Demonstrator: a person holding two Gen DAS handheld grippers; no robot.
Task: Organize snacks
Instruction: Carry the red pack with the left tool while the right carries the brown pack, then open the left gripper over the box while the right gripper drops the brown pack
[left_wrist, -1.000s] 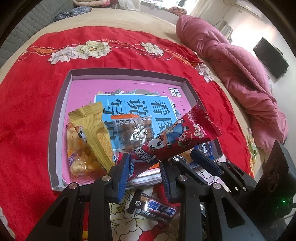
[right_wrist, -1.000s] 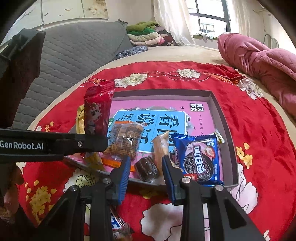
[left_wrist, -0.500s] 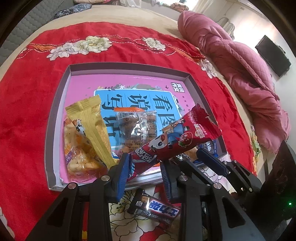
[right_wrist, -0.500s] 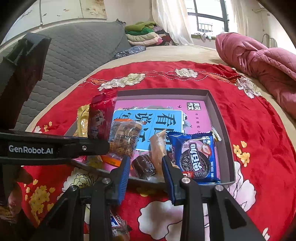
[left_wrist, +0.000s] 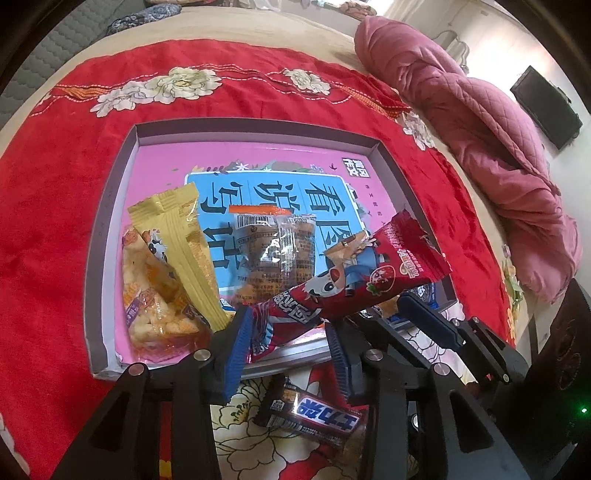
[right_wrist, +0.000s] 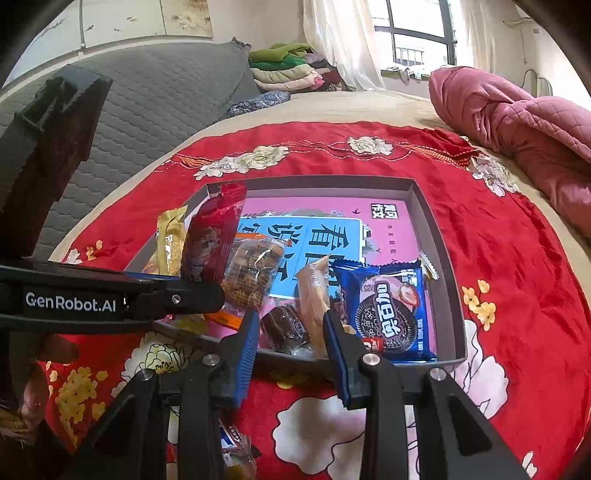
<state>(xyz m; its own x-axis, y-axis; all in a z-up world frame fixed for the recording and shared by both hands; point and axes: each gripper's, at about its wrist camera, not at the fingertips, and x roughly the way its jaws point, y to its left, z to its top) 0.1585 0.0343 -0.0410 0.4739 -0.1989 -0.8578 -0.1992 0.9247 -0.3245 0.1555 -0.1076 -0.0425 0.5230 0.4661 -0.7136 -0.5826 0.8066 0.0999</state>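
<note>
- Presently, 1 shallow grey-walled box (left_wrist: 110, 206) with a pink and blue printed floor lies on a red flowered cloth (left_wrist: 51, 192) spread over the bed.
- Left gripper (left_wrist: 291, 347): its 2 blue-padded fingers are closed on the lower end of 1 red strawberry snack pack (left_wrist: 354, 284), which rises clear of the box floor and slants up toward the right, above the box's near wall.
- Right gripper (right_wrist: 291, 347): its 2 fingers stand apart with nothing between the pads, hovering at the box's near wall, just in front of the brown cake.
- Counted inside the box from the left wrist view: 1 yellow wafer pack (left_wrist: 181, 236) leaning over 1 clear bag of orange crackers (left_wrist: 155, 295), and 1 clear biscuit pack (left_wrist: 275, 251) with an orange seal at mid-floor.
- Counted inside the box from the right wrist view: 1 blue Oreo pack (right_wrist: 388, 310) by the right wall, 1 tan wrapped roll (right_wrist: 314, 295) just beside it, and 1 small dark brown cake (right_wrist: 286, 326) against the near wall.
- Outside the box: 1 dark Snickers bar (left_wrist: 314, 410) lies on the cloth, below the left gripper and just in front of the near wall.
- Surroundings: 1 pink quilt (right_wrist: 524, 125) is bunched at the right of the bed, 1 stack of folded clothes (right_wrist: 288, 70) sits by the window, and 1 dark screen (left_wrist: 546, 107) hangs on the wall.
</note>
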